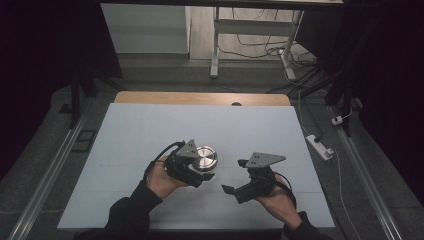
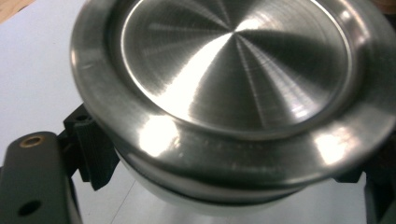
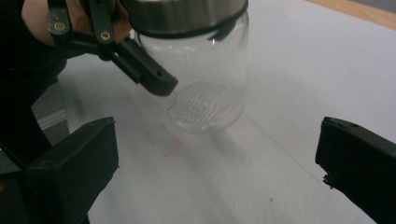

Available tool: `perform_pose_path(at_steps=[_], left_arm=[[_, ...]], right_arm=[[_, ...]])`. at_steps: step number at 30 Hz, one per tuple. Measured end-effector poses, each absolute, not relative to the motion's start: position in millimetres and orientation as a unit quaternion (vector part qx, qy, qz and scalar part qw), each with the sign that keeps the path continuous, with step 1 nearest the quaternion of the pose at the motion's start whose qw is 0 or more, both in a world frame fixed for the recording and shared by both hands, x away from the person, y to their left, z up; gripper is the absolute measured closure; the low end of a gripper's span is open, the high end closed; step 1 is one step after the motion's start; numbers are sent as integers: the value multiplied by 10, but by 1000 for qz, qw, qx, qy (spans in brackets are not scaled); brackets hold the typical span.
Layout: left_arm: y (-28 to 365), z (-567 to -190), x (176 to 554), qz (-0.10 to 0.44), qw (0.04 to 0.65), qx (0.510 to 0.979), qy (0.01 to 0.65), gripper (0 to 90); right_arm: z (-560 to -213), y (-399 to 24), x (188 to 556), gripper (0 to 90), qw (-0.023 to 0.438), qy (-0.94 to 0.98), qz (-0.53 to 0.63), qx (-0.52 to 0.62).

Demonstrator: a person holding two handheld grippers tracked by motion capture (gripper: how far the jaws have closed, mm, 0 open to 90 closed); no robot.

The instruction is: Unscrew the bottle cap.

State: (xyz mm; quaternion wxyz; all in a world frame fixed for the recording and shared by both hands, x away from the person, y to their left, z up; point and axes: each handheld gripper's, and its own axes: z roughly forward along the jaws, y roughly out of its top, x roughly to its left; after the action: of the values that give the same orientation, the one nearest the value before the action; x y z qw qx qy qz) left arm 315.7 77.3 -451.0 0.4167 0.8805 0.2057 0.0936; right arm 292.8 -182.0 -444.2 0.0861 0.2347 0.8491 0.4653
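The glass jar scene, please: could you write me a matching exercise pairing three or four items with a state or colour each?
Column one:
1. jar
2. lid
3. left gripper
4. right gripper

Column two:
A. open, jaws spread wide apart
B. clear glass, standing upright on the table
C. shiny brushed metal
D. jaws at either side of the jar, just below the lid

Pairs: 1-B, 2-C, 3-D, 4-A

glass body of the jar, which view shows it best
The right gripper view: the clear glass body stands on the table with its textured base, under the metal lid, the left tool beside it. The left gripper view shows mostly lid; the high view shows just the lid top.
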Motion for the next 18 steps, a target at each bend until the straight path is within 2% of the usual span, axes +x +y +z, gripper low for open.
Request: perform_pose_path(at_steps=[18], left_arm=[[718,-4547,3157,84,415,882,208,155]], right_arm=[[-4231,-1475,3074,0,95,844,476,229]])
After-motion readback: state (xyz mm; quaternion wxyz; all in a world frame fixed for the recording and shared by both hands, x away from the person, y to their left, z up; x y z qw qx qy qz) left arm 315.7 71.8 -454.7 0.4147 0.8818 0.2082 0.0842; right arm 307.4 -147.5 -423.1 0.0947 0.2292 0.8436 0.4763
